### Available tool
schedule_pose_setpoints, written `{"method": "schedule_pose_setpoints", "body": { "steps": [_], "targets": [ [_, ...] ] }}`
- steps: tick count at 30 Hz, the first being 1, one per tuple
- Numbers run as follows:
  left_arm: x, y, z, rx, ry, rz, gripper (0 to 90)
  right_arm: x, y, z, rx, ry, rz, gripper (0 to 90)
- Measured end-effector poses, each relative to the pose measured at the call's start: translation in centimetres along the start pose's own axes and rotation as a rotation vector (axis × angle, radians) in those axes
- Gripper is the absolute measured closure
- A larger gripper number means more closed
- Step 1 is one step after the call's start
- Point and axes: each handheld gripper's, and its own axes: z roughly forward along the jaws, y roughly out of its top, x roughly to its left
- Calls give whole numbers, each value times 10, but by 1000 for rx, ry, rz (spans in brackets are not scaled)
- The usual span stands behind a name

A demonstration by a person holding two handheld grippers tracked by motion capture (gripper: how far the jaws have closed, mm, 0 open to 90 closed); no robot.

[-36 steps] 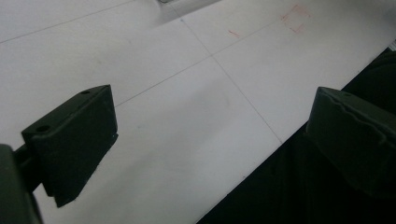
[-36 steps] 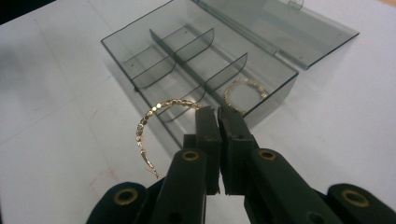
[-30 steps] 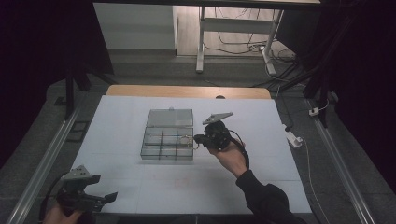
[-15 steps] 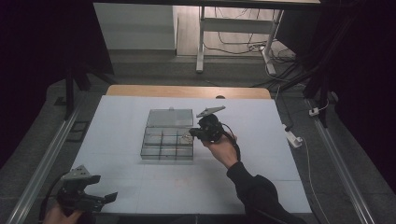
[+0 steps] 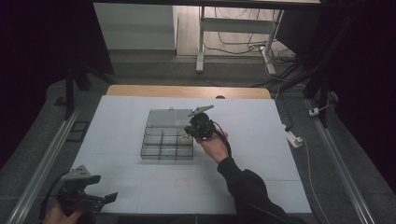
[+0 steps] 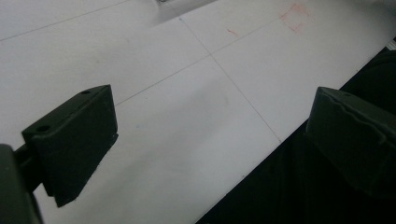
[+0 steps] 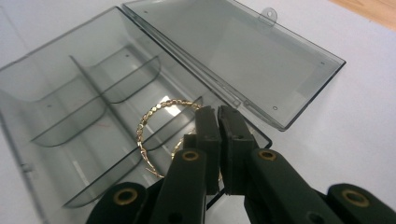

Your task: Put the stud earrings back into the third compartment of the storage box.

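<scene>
Left gripper (image 5: 100,199) sits at the near left edge of the desk (image 5: 261,140), jaws spread wide with nothing between them, over bare white surface. Farther in, the right gripper (image 7: 218,122) hangs over the right side of the clear compartment box (image 5: 161,142), jaws pressed together on a gold chain (image 7: 149,126). The chain loops beneath the jaw tips, over a compartment by the hinge; whether it touches the floor cannot be told. Beyond, the box's lid (image 7: 243,51) lies open flat on the desk.
</scene>
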Motion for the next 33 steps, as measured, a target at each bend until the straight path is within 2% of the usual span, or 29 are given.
{"method": "schedule_pose_setpoints", "body": {
  "steps": [9, 14, 22, 33],
  "targets": [
    [0, 0, 0, 5, -1, 4, 25, 0, -3, 18, 28, -25, -2, 864],
    [0, 0, 1, 7, 2, 5, 25, 1, -5, 21, 34, -22, 2, 836],
    [0, 0, 0, 6, 3, 6, 25, 1, 1, 5, -2, 18, 24, 726],
    [-1, 1, 1, 6, 3, 5, 25, 1, -9, -25, -21, 86, 57, 437]
  ]
}}
